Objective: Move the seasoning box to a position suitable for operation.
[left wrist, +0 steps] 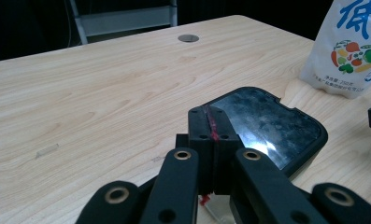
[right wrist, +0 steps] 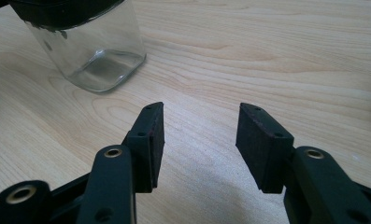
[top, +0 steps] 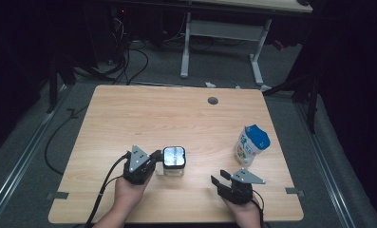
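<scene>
Both grippers are built of black plastic links; brass-coloured rivets are set at the joints, and small screw holes are seen in the flat jaw blocks. The left gripper (top: 154,157) is topped by a grey three-cornered plate, as is the right gripper (top: 218,177); a black cable is trailed from each; the forearms are bare.

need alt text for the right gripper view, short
The right gripper hangs open just above a light wooden table, its two black jaws wide apart with nothing between them. Beyond the jaws at upper left stands a clear square glass jar with a black lid.
</scene>
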`<state>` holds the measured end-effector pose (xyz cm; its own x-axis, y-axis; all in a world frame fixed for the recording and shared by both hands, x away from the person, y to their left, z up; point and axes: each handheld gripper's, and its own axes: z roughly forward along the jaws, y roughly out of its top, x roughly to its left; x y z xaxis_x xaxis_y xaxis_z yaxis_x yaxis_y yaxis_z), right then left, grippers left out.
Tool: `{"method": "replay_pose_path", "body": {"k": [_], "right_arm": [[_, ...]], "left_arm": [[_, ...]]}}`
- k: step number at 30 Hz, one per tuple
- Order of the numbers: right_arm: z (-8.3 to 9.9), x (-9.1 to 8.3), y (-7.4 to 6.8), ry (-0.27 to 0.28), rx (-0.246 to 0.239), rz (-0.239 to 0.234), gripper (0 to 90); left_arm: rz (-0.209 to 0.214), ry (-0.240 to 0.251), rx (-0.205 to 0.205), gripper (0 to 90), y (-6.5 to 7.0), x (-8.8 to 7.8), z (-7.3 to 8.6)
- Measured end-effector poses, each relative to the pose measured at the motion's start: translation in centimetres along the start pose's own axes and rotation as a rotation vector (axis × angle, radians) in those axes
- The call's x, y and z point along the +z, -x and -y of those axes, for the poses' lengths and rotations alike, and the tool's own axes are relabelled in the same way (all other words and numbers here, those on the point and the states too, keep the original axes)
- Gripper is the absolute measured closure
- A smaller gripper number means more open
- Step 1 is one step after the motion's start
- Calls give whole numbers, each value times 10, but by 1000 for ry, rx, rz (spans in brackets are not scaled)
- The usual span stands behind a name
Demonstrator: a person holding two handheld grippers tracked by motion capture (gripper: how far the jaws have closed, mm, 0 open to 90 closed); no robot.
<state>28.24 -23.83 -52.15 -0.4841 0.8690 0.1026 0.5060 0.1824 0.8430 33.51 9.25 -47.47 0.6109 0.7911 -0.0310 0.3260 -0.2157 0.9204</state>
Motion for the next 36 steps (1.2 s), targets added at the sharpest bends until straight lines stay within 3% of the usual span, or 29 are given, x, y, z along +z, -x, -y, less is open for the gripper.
{"method": "replay_pose_path", "body": {"k": [15,36], "right_arm": [[0,0,0,0,1,-2,520],[0,0,0,3,3,-8,519]], "left_arm": [[-16,-2,29,899,3,1,3],[-36,-5,33,895,1,1,3]]}}
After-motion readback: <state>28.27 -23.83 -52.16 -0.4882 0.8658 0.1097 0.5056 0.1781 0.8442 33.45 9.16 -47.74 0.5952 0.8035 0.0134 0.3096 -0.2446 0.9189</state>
